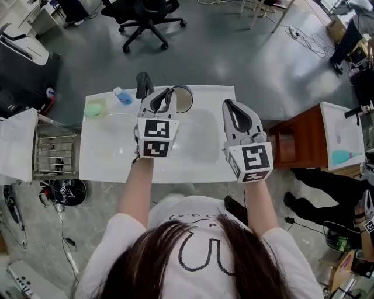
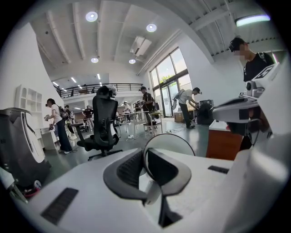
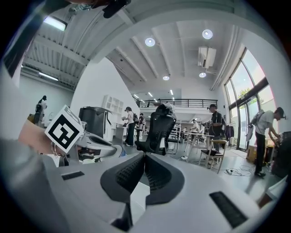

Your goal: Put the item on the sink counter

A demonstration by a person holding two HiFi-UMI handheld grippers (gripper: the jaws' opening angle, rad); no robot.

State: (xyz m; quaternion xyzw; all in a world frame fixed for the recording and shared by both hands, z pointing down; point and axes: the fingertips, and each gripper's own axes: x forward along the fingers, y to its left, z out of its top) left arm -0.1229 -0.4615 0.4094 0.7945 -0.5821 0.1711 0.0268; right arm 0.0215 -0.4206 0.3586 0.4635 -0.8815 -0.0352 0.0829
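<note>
Black office chair [image 1: 146, 20] parked up top, cables [image 1: 307, 38] trailing on the upper right. Wire rack [image 1: 55, 153] off to the left, brown wooden cabinet [image 1: 290, 143] on the right. Little blue bottle [image 1: 123, 96] sits near a green thing [image 1: 93, 108], maybe a sponge, hard to tell.

— What was the room like?
— A high white hall with a grey floor [image 1: 234, 52], tall windows [image 2: 170, 75] and round ceiling lights [image 3: 150, 42]
— Any furniture?
— A black office chair [image 1: 143, 11] and a brown wooden cabinet [image 1: 295, 140] stood nearby
</note>
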